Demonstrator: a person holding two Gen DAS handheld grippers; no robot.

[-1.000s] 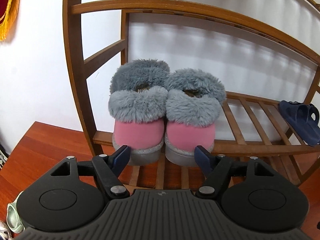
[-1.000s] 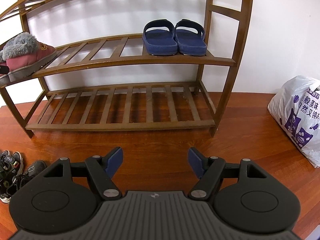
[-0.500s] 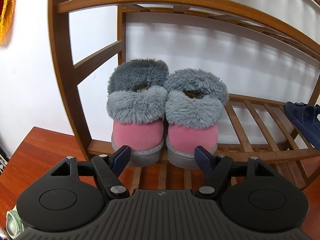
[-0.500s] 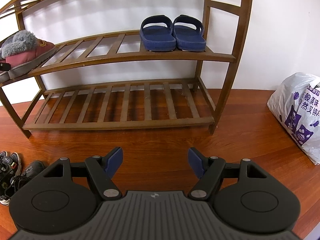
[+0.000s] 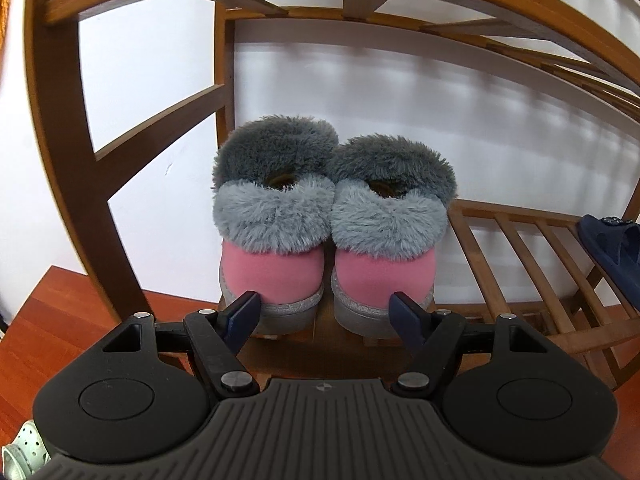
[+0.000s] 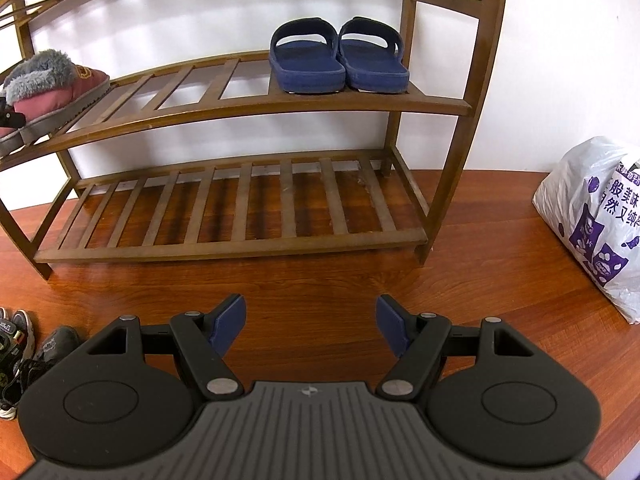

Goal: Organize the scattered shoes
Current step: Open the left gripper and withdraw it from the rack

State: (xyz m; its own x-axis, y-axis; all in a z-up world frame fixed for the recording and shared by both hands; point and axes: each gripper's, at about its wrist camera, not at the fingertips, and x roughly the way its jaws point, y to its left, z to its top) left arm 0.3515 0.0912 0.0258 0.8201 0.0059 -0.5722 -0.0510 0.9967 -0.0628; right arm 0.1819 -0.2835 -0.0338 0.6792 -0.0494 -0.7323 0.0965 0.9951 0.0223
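Note:
A pair of pink slippers [image 5: 328, 268] with grey fur cuffs stands side by side at the left end of the wooden shoe rack's [image 5: 520, 240] middle shelf, heels toward me. My left gripper [image 5: 325, 312] is open just in front of the two heels, its blue fingertips [image 5: 246, 310] overlapping their lower edges in the picture, with nothing between them. A pair of blue slides [image 6: 340, 56] sits at the right end of the same shelf. My right gripper [image 6: 312, 324] hangs open and empty over the wood floor in front of the rack [image 6: 248, 248]. Dark sneakers [image 6: 20, 356] lie on the floor at the left.
A white printed plastic bag [image 6: 592, 224] rests on the floor right of the rack. A pale green clog [image 5: 20, 452] shows at the lower left corner. The rack's curved side post [image 5: 60, 140] stands close on the left. The bottom shelf [image 6: 240, 208] holds nothing.
My left gripper has come closer to the pink slippers, which now look larger, and sunk slightly. The right gripper has hardly moved. Both stay open.

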